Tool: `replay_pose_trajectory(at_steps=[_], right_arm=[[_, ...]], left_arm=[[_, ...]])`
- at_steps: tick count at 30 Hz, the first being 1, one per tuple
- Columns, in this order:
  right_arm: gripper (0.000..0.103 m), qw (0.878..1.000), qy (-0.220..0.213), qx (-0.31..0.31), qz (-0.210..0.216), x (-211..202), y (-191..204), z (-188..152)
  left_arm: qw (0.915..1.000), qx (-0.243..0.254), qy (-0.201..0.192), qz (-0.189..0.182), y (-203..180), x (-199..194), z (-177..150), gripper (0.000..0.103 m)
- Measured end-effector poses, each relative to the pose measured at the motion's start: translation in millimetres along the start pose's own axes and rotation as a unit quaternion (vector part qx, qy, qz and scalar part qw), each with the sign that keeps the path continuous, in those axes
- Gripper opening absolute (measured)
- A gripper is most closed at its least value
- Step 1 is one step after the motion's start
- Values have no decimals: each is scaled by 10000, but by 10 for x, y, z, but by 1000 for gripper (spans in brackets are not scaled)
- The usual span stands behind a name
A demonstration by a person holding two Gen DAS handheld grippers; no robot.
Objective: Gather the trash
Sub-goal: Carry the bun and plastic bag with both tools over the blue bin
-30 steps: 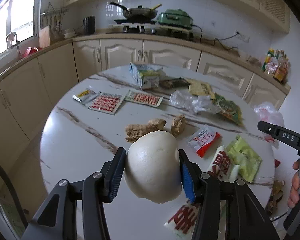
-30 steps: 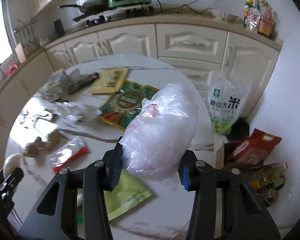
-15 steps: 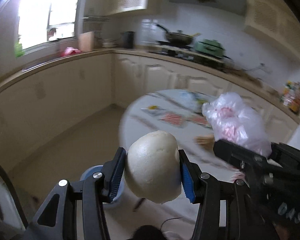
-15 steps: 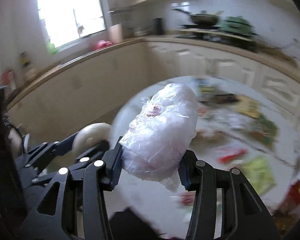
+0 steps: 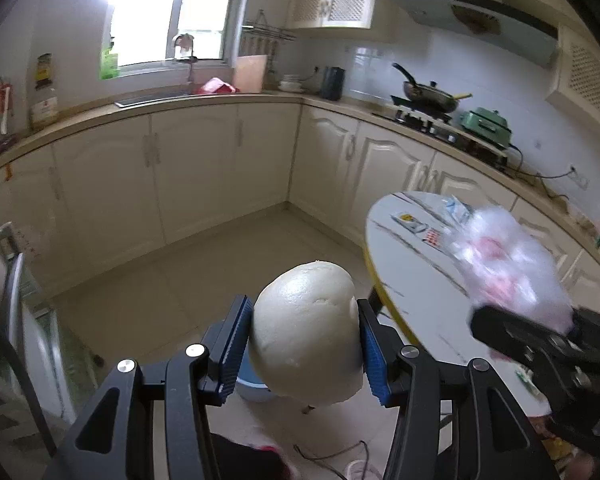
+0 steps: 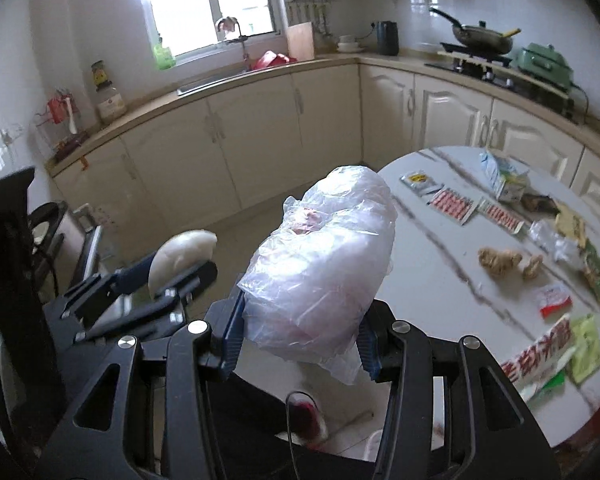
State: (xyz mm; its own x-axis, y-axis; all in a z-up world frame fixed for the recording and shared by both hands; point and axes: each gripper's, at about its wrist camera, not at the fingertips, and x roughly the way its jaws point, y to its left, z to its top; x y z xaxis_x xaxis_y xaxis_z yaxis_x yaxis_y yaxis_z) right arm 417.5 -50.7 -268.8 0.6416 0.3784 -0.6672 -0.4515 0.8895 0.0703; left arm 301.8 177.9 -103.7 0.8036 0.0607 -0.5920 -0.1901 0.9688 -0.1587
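The left gripper pinches a steamed bun between its blue pads; the right gripper clamps a crumpled plastic bag. Both loads hang off the table, over the floor. This looks like the carry-to-bin step. A blue bin shows just below and behind the bun; next, each load wants lowering over it before the jaws part.

Each camera sat close behind its own fingers, facing forward and downward; the left wrist view looked past the steamed bun to floor and cabinets; the right wrist view looked past the plastic bag; both shared the round table, stove counter and window.
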Motion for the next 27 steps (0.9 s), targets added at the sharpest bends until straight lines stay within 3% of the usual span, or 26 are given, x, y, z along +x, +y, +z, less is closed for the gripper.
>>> replay_pose_trajectory(at_steps=[6,10,15,21,27], right_arm=[[45,9998,124,-127,44,-174,115,-128],[45,9989,295,-306,184,-292,308,-251],[45,9984,344,-439,60,-428,360,-369],[45,9995,246,-159,-72,-206,280,-253],[45,9996,126,35,-244,299,258,15]], left_arm=[[9997,-123,-38,193,34,-279,-233,48],[9998,-171,-79,103,-1,-473,-370,48],[9998,-68,-161,-9,-34,-636,-487,48],[9996,-281,7,12,90,-387,-387,49],[9973,-637,251,270,339,263,-106,49]])
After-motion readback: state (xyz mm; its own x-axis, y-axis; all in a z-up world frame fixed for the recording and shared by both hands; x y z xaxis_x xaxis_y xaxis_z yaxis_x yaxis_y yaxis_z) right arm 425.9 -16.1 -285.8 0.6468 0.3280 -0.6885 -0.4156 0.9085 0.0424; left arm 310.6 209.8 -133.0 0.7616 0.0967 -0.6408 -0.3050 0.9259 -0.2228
